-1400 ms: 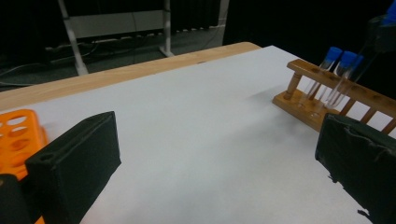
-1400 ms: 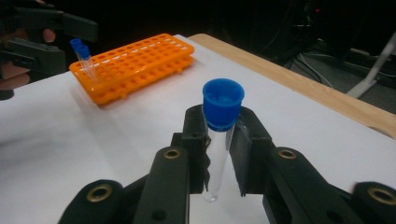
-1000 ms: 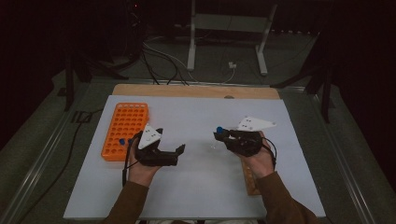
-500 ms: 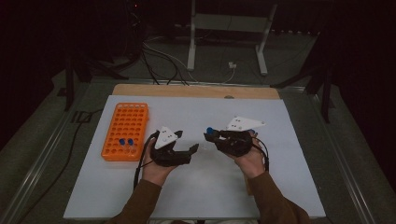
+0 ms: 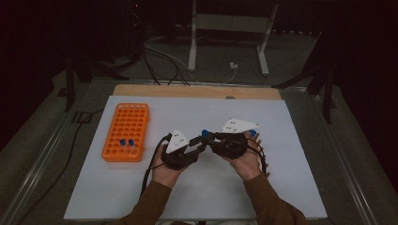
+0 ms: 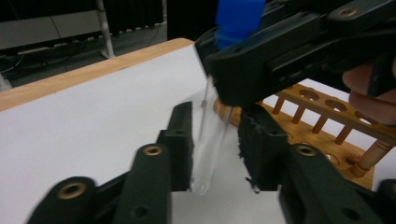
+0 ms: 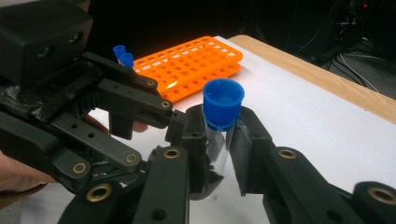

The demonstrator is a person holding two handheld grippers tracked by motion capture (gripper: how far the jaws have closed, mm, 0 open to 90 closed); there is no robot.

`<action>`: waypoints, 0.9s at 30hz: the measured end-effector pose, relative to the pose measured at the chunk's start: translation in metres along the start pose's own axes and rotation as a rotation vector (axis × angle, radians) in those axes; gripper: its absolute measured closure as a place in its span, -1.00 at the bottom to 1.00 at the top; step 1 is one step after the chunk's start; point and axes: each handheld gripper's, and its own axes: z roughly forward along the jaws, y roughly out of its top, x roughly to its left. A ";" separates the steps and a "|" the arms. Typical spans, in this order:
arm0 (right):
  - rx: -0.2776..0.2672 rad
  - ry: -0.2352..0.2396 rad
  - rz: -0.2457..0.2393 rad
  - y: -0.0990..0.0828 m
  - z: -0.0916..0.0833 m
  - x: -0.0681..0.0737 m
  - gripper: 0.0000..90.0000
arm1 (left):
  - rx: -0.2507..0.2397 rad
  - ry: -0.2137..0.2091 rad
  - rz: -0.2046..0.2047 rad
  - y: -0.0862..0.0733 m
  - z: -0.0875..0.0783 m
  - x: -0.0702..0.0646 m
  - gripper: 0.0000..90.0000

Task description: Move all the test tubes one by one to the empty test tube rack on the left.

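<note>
The left gripper (image 5: 199, 146) has moved in from beside the orange plastic rack (image 5: 126, 132), its jaws closing around the lower part of the clear tube with a blue cap (image 7: 223, 125). The right gripper (image 7: 220, 140) stays clamped just under the cap, above mid-bench (image 5: 281, 187): probably a handover. Whether the left pads press yet is unclear; the tube's tip is blurred.

An orange rack (image 5: 126, 132) lies at the left of the white table top (image 5: 291, 140), with two blue-capped tubes (image 5: 126, 141) standing in its near rows. A wooden rack (image 6: 327, 116) lies on the white surface. Past the far wooden edge, cables (image 5: 159, 56) trail across the floor beside a metal stand (image 5: 225, 37).
</note>
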 end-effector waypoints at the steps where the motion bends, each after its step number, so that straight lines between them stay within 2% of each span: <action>1: 0.000 0.001 0.000 0.000 0.000 0.000 0.71 | -0.002 0.004 0.002 0.000 0.000 0.000 0.58; 5: -0.001 0.002 0.004 0.000 0.000 0.000 0.71 | -0.008 0.006 0.003 0.000 0.000 0.000 0.68; 13: 0.004 0.008 0.006 0.000 -0.002 0.000 0.69 | -0.010 -0.009 0.019 -0.001 0.001 -0.002 0.73; 17: -0.011 0.018 0.010 0.000 -0.005 -0.001 0.51 | -0.007 -0.007 0.009 -0.001 0.000 0.000 0.74; 27: -0.035 0.008 0.032 -0.001 -0.017 -0.007 0.00 | -0.009 -0.003 -0.002 -0.001 -0.006 0.005 0.74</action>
